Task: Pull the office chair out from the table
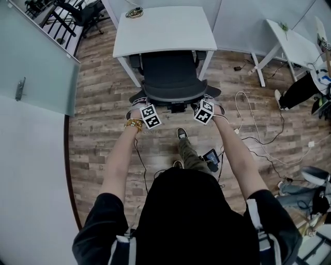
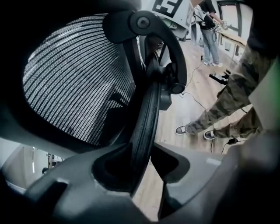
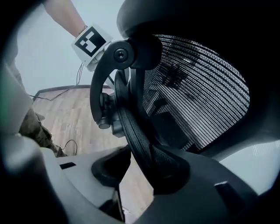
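While the chair [image 1: 170,77] sits with its seat under the table [image 1: 165,28], its backrest rim [image 2: 146,118] runs between both sets of jaws. The left gripper [image 1: 146,106] and right gripper [image 1: 207,103] stand wide, straddling the rim with one pad bearing on it, unclamped. Expect a stiff rim, yielding mesh and easy rolling. Hold the rim, not the mesh.

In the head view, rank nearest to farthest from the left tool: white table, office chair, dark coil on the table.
1. office chair, backrest rim between left tool's jaws.
2. white table, beyond the chair.
3. dark coil, table's far corner.
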Demonstrator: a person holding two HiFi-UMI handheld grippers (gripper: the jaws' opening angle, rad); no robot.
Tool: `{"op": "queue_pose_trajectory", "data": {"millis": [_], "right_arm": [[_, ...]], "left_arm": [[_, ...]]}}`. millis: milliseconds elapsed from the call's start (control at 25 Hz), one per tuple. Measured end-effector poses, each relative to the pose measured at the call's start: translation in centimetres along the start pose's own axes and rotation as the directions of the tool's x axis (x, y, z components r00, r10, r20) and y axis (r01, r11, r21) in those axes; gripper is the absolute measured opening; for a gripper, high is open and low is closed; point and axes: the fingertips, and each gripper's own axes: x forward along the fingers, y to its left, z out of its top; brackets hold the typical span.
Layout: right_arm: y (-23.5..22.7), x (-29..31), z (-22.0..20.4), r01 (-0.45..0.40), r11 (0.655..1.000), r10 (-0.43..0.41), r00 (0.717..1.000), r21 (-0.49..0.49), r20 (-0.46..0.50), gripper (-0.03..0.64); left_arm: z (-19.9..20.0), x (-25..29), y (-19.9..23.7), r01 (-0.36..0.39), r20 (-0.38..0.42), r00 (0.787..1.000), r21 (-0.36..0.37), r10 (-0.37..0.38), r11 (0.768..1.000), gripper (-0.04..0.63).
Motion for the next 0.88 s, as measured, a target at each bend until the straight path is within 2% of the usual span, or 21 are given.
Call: {"op": "queue_pose_trajectory", "data": {"millis": [880], "right_arm": [[4.6,-1.7,0.1,0.022,1.0,-0.022,1.0,0.001,0.007,0.135]], "left_arm": [[-1.5,-2.2,-3.8,-0.028,-0.003,1.0,0.014,0.028,1.0,0.156]]}}
